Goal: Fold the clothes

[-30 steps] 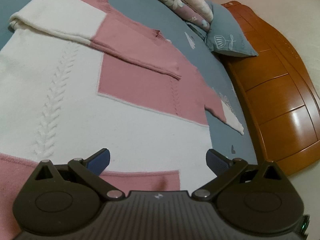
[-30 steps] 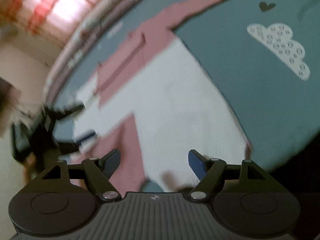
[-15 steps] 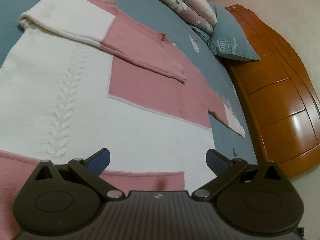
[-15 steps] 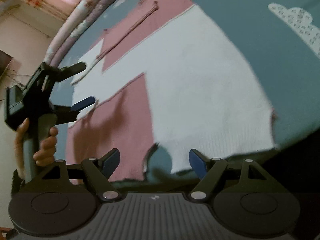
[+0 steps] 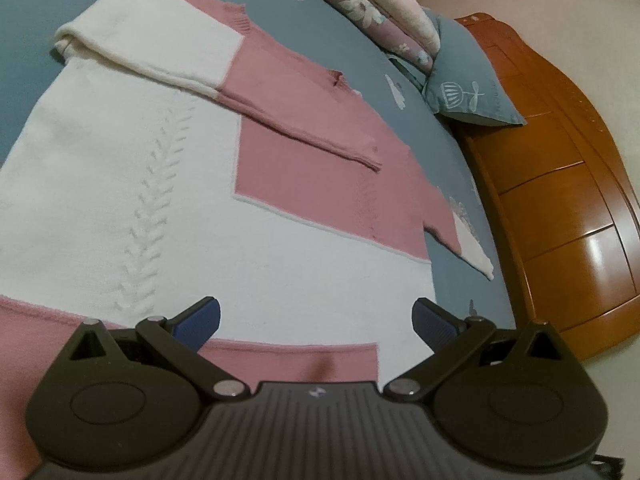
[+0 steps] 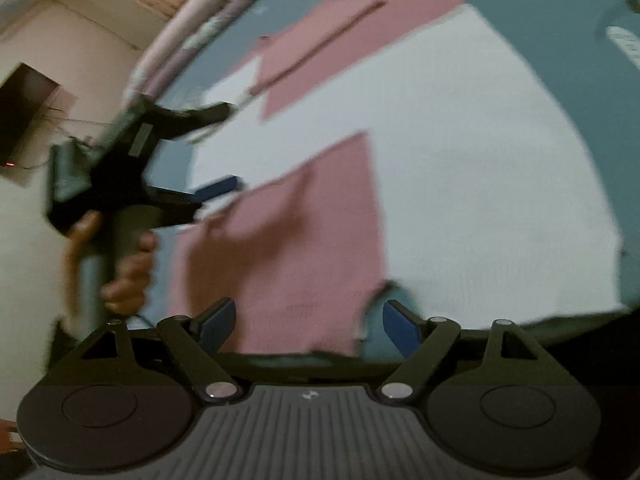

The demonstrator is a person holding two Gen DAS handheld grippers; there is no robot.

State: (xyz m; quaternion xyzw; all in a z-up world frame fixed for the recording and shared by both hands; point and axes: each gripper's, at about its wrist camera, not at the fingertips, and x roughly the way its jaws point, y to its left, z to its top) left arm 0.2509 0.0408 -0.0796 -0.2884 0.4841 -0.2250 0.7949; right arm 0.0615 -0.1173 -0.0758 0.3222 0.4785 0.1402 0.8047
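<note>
- Left wrist view: a pink-and-white knit sweater (image 5: pixel 168 184) lies flat on the blue bedsheet (image 5: pixel 472 276), one sleeve folded across its chest.
- Left gripper (image 5: pixel 316 320) hovers spread, empty.
- Right gripper (image 6: pixel 308 320), jaws just widened, grips nothing above the hem.

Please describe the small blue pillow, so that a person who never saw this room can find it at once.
Start at the orange wooden bed frame. Against its inner edge, at the end of the stacked floral bedding, lies the blue pillow. Only it carries a white line drawing.
</note>
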